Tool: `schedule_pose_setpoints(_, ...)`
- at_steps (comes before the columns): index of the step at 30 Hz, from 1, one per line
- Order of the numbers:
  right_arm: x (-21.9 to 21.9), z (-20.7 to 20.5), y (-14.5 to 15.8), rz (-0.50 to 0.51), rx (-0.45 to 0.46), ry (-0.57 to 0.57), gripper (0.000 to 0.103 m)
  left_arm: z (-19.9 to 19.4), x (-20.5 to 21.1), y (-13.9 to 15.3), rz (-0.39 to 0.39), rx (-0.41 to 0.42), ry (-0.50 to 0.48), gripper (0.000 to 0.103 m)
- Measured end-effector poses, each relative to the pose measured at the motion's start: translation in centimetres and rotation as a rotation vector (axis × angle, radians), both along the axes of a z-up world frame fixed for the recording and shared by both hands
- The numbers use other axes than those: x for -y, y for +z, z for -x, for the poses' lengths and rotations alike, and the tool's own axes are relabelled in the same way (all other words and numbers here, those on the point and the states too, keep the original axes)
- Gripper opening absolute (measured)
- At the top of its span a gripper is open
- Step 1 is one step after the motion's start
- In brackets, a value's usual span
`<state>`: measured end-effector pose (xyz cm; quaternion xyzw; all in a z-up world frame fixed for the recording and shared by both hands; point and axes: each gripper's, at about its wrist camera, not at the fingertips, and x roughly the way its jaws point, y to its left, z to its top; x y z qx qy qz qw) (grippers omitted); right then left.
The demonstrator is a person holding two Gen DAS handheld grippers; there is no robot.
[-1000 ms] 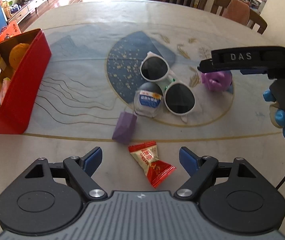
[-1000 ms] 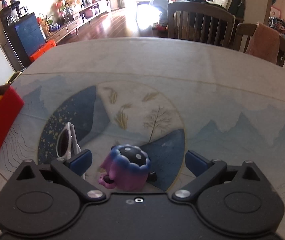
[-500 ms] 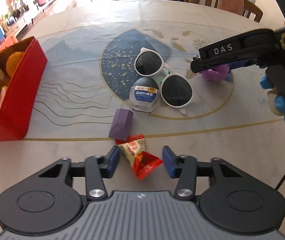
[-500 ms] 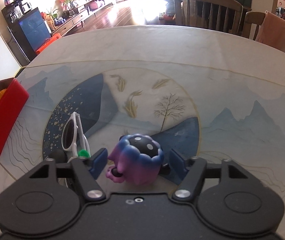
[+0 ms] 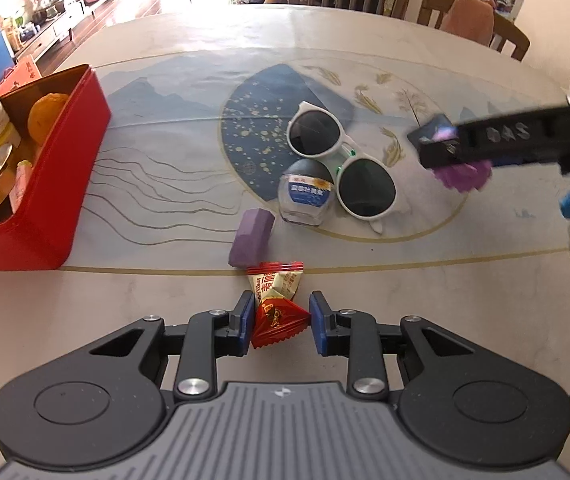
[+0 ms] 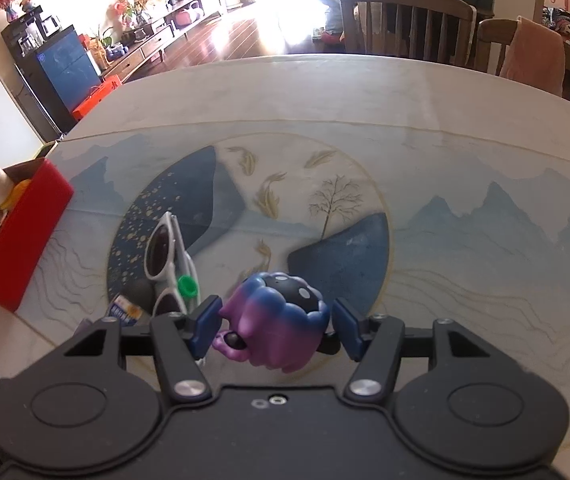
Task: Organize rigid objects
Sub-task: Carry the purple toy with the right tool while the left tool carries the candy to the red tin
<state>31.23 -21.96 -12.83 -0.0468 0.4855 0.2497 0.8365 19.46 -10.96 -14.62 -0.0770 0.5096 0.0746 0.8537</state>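
- A red-wrapped candy point(image 5: 276, 307) lies at the table's near edge, between the blue pads of the left gripper point(image 5: 281, 322). It looks light, and its crinkly foil is likely slippery; the plump middle is the best place to pinch, not the flared ends.
- The left jaws have just been closing and now stand narrow around the candy. The left pad appears to touch the wrapper; whether the right pad presses it is hard to tell.
- A purple and blue toy point(image 6: 275, 322), lumpy with a dark spotted cap, sits between the pads of the right gripper point(image 6: 276, 326). It looks hard, smooth and light, and its wide body gives the surest hold.
- The right jaws have just been closing, and both pads seem to bear on the toy's flanks, clamping it.
- Beyond the candy a purple block point(image 5: 251, 237) lies just beside it, then a small jar point(image 5: 305, 197) touching white sunglasses point(image 5: 341, 164).
- Well off to the left stands a red box point(image 5: 81, 152), already holding an orange and bottles; it is probably where the things belong.
- All of this rests on a table point(image 5: 365, 52) with a painted cloth.
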Motion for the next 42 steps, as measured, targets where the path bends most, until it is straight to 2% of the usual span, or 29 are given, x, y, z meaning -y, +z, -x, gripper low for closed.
schedule_pose_setpoints(5,0.8,1.9,1.9,-0.026,0.008,0.007,0.06,1.0,-1.0,1.5,0.026,0.036,0.012,0.028)
schedule_pose_setpoints(14,0.5,6.0,6.3,-0.071,0.075,0.078,0.06,2.5,-3.2,4.5,0.052,0.101,0.027,0.028)
schedule_pose_setpoints(20,-0.8,7.9,8.1,-0.103,0.082,0.101,0.06,3.5,-5.3,6.5,0.058,0.147,0.038,0.028)
schedule_pose_setpoints(23,-1.5,8.4,8.8,-0.137,0.055,0.098,0.06,4.1,-6.8,7.3,0.068,0.168,0.051,0.028)
schedule_pose_setpoints(30,-4.9,10.2,9.8,-0.148,0.07,0.106,0.06,5.8,-11.0,8.7,0.075,0.204,0.073,0.028)
schedule_pose_setpoints(42,-12.2,12.6,10.1,-0.135,0.09,0.142,0.06,7.6,-19.3,9.3,0.068,0.212,0.127,0.028)
